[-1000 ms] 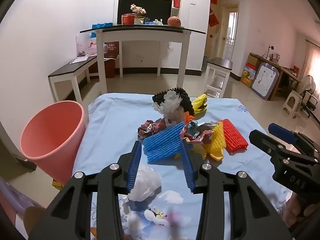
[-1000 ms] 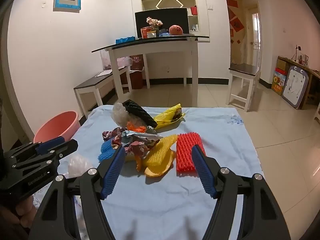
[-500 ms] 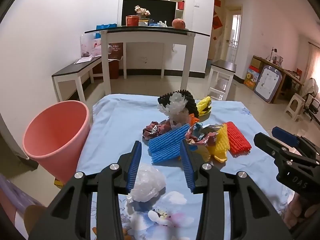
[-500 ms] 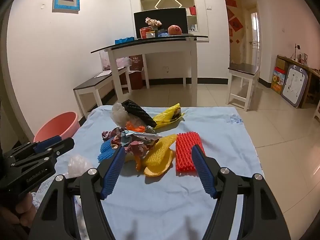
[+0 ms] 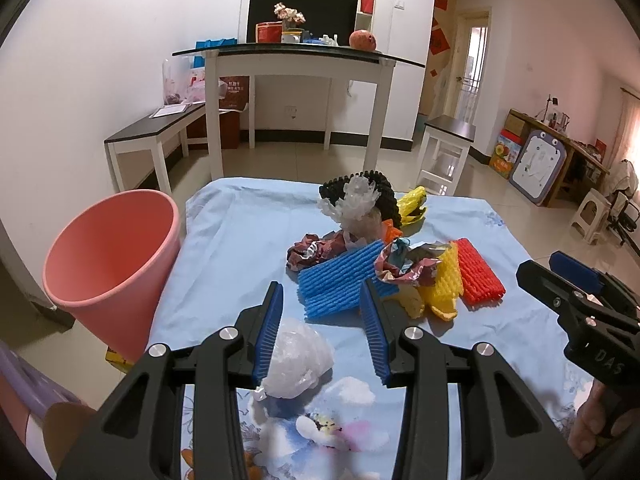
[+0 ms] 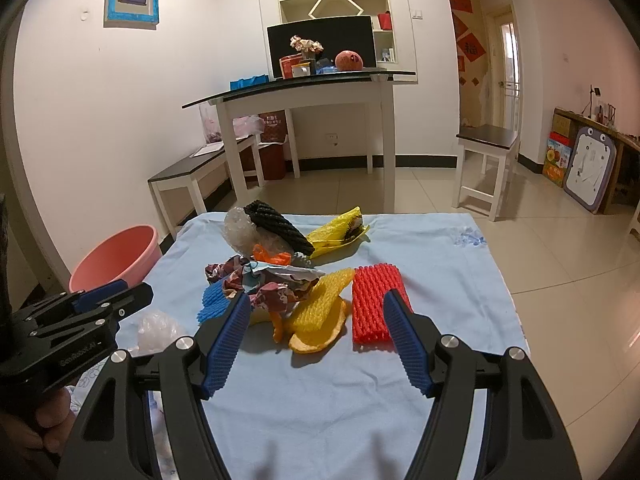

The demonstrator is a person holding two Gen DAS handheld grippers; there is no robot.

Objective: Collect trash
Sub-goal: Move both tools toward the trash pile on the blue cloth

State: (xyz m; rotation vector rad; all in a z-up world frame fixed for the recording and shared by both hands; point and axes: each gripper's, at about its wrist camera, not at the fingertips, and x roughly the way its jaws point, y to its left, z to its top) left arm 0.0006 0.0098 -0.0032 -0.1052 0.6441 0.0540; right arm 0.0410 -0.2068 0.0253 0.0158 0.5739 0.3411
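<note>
A heap of trash lies on the light blue cloth (image 5: 240, 240): a blue foam net (image 5: 340, 280), a yellow foam net (image 6: 320, 308), a red foam net (image 6: 374, 300), a black foam net (image 5: 384, 192), crumpled foil wrappers (image 5: 404, 264) and a yellow bag (image 6: 336, 232). A crumpled clear plastic bag (image 5: 296, 354) sits apart from the heap, on the cloth between my left gripper's (image 5: 321, 286) open fingers, close to the left pad. My right gripper (image 6: 316, 296) stands open just short of the yellow and red nets, holding nothing.
A pink bin (image 5: 108, 272) stands on the floor off the table's left edge. Beyond the table are a tall white table (image 5: 296, 60), a low bench (image 5: 160, 128) and a stool (image 5: 448, 132). A hand (image 6: 44, 428) holds the left gripper.
The left wrist view has drifted very slightly. Both grippers keep the same opening and the trash lies where it was.
</note>
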